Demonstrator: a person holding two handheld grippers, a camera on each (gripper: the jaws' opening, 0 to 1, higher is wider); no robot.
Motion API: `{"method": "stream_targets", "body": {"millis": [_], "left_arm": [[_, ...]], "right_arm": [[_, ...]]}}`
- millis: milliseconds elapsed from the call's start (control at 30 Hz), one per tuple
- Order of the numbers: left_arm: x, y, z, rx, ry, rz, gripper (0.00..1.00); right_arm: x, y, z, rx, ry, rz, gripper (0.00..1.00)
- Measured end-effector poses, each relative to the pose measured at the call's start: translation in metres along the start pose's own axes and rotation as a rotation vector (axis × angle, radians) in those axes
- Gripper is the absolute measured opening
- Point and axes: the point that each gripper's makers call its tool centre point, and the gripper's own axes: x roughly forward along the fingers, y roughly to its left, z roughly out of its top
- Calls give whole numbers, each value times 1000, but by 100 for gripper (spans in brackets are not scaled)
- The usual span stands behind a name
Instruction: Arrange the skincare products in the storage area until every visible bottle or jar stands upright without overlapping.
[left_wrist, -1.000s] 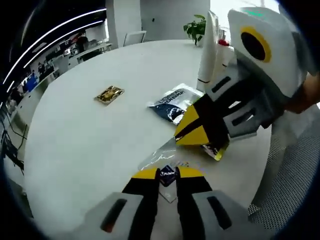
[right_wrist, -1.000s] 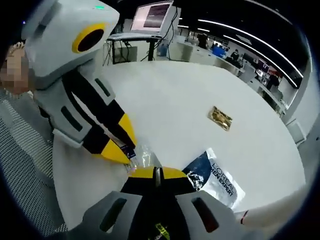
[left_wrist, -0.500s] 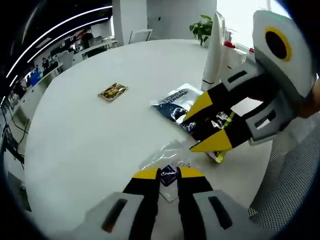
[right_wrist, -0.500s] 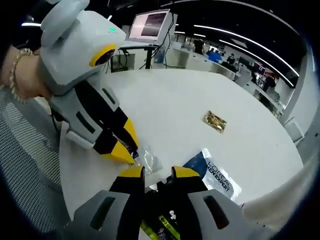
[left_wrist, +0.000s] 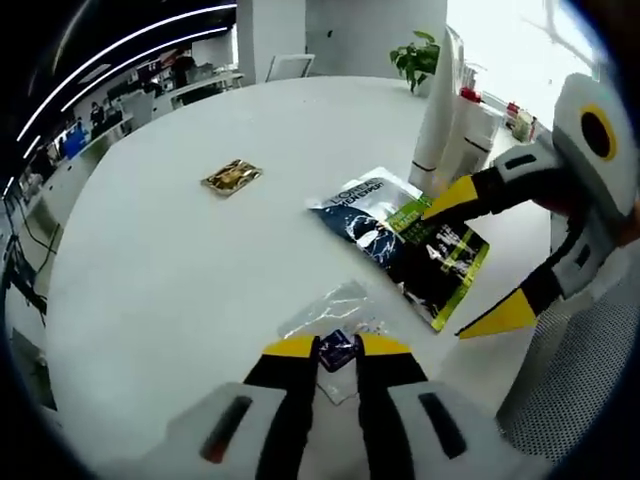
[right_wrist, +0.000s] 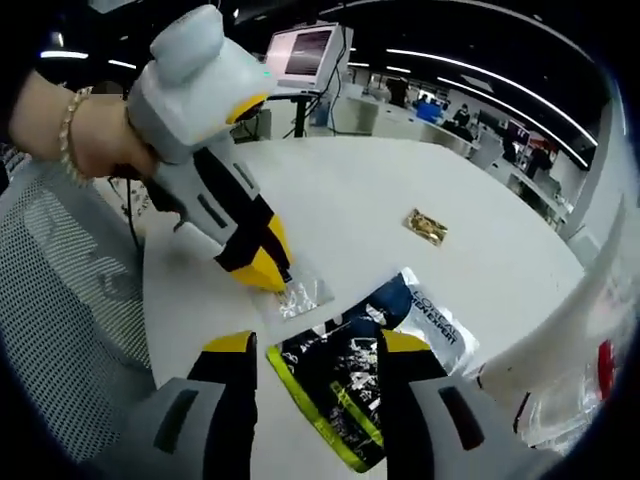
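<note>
Left gripper (left_wrist: 336, 349) jaws are nearly together, pinching the corner of a clear plastic sachet (left_wrist: 328, 310) that lies flat on the round white table (left_wrist: 180, 280), likely to pin it for repositioning. In the right gripper view the same gripper (right_wrist: 270, 278) comes in from the left with its yellow tips down on the crinkled sachet (right_wrist: 298, 296).

Right gripper (right_wrist: 318, 348) jaws are spread wide with nothing between them; the black-and-lime sachet (right_wrist: 335, 385) lies flat on the table just ahead of them, looks released rather than held. In the left gripper view that gripper (left_wrist: 490, 255) enters from the right, jaws apart either side of the same packet (left_wrist: 440, 260).

A dark blue L'Oreal sachet (left_wrist: 355, 205) lies partly under the black-lime one, so they overlap. A small gold sachet (left_wrist: 231, 177) sits well apart, further across the table. A white tube or bottle (left_wrist: 438, 105) stands upright near the far edge; type unclear.

Judgement: the flat packets aren't sorted; overlap not yet fixed, and nothing lying here stands upright.
</note>
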Motion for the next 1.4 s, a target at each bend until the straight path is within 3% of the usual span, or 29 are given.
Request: {"method": "stream_targets", "body": {"millis": [133, 633, 900, 1167, 1400], "left_arm": [[1, -3, 1, -20, 1, -10, 27], [-8, -6, 9, -29, -10, -8, 31], [-14, -4, 6, -44, -12, -4, 37], [-28, -4, 10, -71, -41, -4, 43], [-45, -5, 19, -107, -94, -12, 54]], "right_arm": [[-10, -1, -8, 9, 2, -14, 55], [-56, -12, -16, 67, -18, -95, 60], [-82, -32, -25, 134, -41, -217, 71], [-101, -45, -30, 190, -57, -280, 76], [-110, -53, -37, 247, -71, -311, 84]]}}
